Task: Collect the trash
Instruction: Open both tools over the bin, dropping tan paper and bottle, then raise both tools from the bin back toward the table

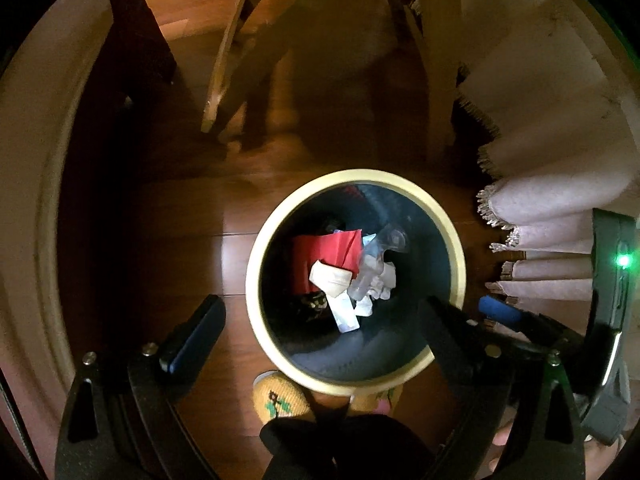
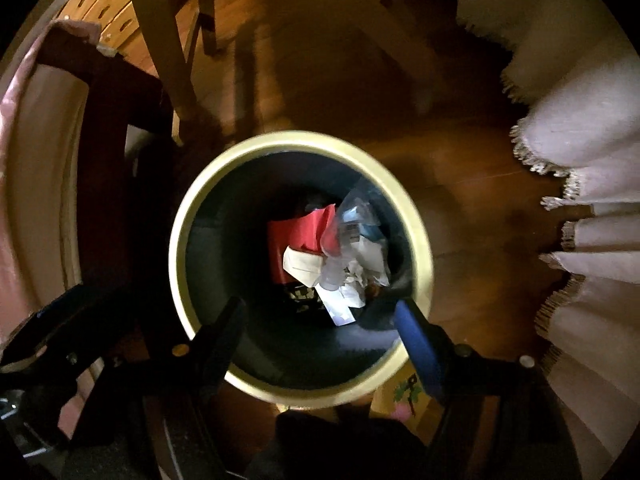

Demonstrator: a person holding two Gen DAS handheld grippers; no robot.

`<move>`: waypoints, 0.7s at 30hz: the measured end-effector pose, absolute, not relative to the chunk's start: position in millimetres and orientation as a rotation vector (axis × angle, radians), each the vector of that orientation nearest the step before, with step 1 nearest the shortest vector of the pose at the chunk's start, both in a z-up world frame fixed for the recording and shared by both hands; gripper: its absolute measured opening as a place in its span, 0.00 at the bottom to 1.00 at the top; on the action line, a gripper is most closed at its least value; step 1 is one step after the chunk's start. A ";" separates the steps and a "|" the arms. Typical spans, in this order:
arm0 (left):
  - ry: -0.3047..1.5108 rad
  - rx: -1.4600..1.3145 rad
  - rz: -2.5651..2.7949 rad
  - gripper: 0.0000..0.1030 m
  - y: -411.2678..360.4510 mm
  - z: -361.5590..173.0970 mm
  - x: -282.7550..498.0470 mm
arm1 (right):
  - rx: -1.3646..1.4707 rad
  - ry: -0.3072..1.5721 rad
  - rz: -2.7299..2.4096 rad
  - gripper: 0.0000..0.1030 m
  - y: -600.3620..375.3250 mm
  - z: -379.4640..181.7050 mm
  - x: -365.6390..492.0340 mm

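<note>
No legible writing on anything. One bin point(image 1: 454, 248) on the wood floor point(image 1: 192, 248), cream rim, dark inside; trash in it: one red sheet point(image 1: 324, 250), white paper scraps point(image 1: 332, 278), one clear plastic bag point(image 2: 356, 216). Left gripper point(image 1: 320, 320) and right gripper point(image 2: 320, 320) both point down over the bin, jaws spread, holding nothing.

Home dining room, wooden floor point(image 1: 168, 264), chair legs point(image 1: 224, 64), fringed tablecloth point(image 1: 540, 128), embroidered slippers point(image 1: 280, 400)
</note>
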State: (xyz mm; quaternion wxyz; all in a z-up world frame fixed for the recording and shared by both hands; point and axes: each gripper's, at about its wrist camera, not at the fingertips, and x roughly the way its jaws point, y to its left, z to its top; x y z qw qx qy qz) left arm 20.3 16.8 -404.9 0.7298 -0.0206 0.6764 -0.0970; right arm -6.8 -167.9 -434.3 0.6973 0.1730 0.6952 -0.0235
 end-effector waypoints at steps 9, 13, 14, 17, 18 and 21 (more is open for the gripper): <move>1.421 0.000 -0.189 0.93 19.7 -275.8 12.3 | 0.445 1.526 -0.094 0.75 -177.2 -324.0 -21.3; 1.360 0.004 -0.185 0.93 17.9 -209.1 13.0 | 0.450 1.496 -0.079 0.75 -177.3 -259.0 -21.2; 1.341 0.003 -0.181 0.93 18.0 -189.1 14.4 | 0.450 1.493 -0.079 0.75 -177.4 -244.9 -19.9; 1.290 0.001 -0.169 0.93 18.6 -137.6 17.9 | 0.460 1.479 -0.061 0.75 -179.9 -199.8 -17.3; 1.272 -0.005 -0.164 0.93 19.2 -120.0 19.3 | 0.464 1.469 -0.053 0.75 -181.3 -185.2 -16.3; 1.216 -0.024 -0.148 0.93 24.4 -76.2 19.7 | 0.459 1.426 -0.031 0.75 -185.9 -140.1 -12.3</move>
